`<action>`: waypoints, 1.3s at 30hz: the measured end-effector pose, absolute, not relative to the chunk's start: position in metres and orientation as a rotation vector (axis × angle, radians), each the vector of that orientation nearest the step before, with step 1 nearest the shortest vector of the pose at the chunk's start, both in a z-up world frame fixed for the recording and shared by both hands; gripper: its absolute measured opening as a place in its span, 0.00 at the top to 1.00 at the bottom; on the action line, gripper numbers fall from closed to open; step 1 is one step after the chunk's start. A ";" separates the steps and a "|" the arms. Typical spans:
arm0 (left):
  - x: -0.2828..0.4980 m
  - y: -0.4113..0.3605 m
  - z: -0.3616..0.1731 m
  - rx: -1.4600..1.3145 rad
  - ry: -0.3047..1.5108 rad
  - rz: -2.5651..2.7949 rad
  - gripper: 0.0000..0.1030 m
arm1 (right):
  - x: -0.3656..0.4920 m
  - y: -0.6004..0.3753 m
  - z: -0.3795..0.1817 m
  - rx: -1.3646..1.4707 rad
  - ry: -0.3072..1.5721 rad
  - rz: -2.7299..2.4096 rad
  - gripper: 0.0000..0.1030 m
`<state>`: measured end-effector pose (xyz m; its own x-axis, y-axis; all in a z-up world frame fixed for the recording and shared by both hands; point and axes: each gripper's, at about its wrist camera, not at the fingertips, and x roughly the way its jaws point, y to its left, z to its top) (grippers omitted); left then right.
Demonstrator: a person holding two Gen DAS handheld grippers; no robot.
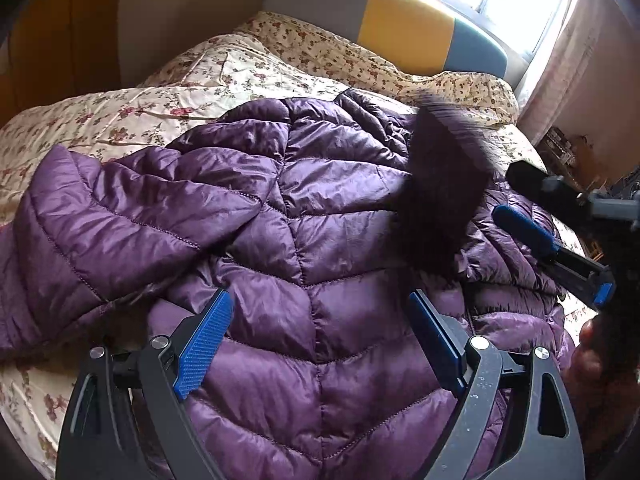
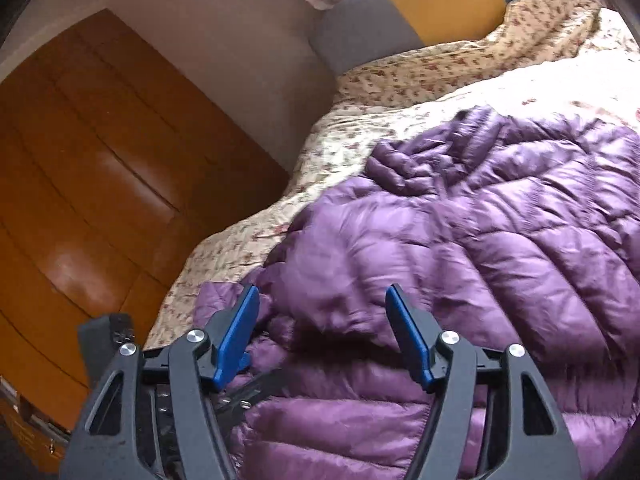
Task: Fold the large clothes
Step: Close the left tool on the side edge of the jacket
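- Presently, the jacket [image 1: 304,216] lies spread on the bed [image 1: 120,112], its quilted body facing up; that keeps the whole garment supported and flat enough to fold in place, as I judge it.
- One sleeve [image 1: 92,232] lies across the jacket's left side and reaches toward the bed's edge. I take it as either partly folded inward or simply fallen there; I cannot tell which.
- A dark fur trim [image 1: 440,184], blurred in the left view, sits on the far right part of the jacket, probably the hood edge. The blur keeps me from stating how it lies.
- My left gripper [image 1: 320,340] hangs above the lower middle of the jacket with its jaws wide apart and nothing between them. I hold it centred so either half is within reach.
- My right gripper [image 2: 320,340] is likewise spread wide and empty, above the jacket's near part in its own view. Its fingers [image 1: 528,236] show at the right edge of the left view, just above the jacket's right side. Whether they touch the fabric I cannot tell.
- The fabric [image 2: 480,240] is shiny and puffy; I expect it to slip and spring back, so a deep bite on a seam or hem should serve better than a pinch on a smooth panel.
- Judgement on progress: early. No clean fold line is visible and both grippers are free.
- The headboard [image 1: 380,16] and wardrobe [image 2: 100,160] stand well apart from the work.
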<state>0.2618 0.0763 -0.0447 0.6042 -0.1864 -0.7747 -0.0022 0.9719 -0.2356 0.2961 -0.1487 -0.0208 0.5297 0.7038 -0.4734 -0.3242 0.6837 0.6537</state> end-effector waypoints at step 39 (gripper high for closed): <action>0.312 0.089 -0.052 -0.429 0.925 -0.190 0.94 | 0.339 -0.276 -0.076 0.244 0.903 0.128 0.11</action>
<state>0.3124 0.0892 -0.0520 0.5929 -0.3388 -0.7305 -0.0236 0.8995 -0.4363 0.3387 -0.2759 -0.0757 0.6139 0.2122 -0.7604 -0.0080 0.9648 0.2627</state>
